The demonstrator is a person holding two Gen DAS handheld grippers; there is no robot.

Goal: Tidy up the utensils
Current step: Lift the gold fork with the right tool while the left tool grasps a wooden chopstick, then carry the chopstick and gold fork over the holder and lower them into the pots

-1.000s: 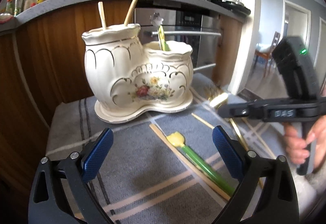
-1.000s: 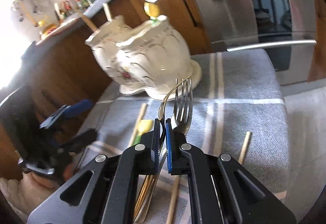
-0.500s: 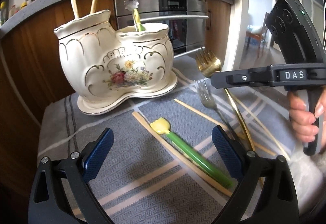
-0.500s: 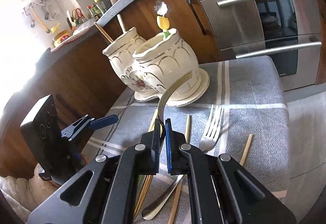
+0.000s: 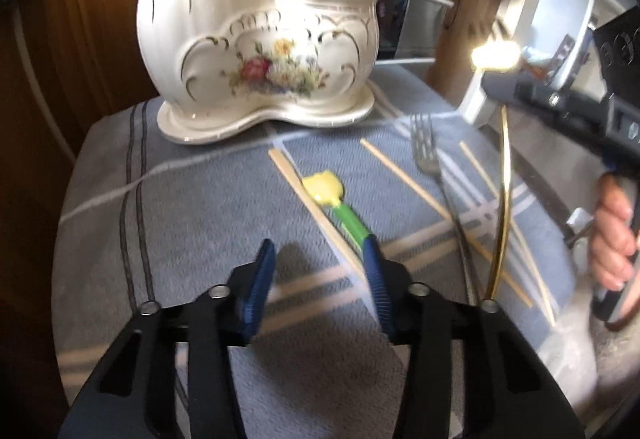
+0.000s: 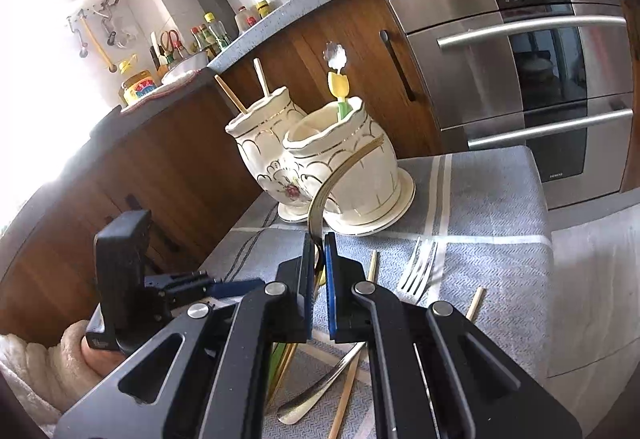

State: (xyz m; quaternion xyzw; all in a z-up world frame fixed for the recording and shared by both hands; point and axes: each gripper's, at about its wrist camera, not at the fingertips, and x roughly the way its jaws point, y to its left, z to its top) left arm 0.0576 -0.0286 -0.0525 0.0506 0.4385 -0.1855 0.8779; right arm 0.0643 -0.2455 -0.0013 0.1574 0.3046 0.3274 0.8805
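Here's the grey striped cloth (image 5: 192, 207) spread over the counter, and well ahead of both tools stands the cream double-cup holder (image 5: 256, 51), its tall cup carrying two wooden sticks, its low cup one yellow-flower utensil. The step in hand looks like a double pickup, feeding loose pieces into that holder.

The right tool (image 6: 319, 259) is clamped tight on the gold fork (image 6: 340, 175), lifted clear of the cloth, its curved neck arcing up in front of the holder's low cup. Its next move, I'd judge, is forward and up over that rim, then tines down into the cup; the flower utensil already standing there leaves room at the near side.

The left tool (image 5: 320, 267) points steeply down at the cloth, jaws roughly a third apart and just closing in. Its right pad sits against the green-handled flower utensil (image 5: 340, 207) lying just ahead, and a chopstick (image 5: 316, 207) runs alongside that handle. Nothing is pinched between the pads yet. The handle wants to be squarely between them without the chopstick coming along.

To the left tool's right lie the silver fork (image 5: 430, 155) and more chopsticks, crossing each other. Open cloth to its left; the cloth's edge falls away beyond that.
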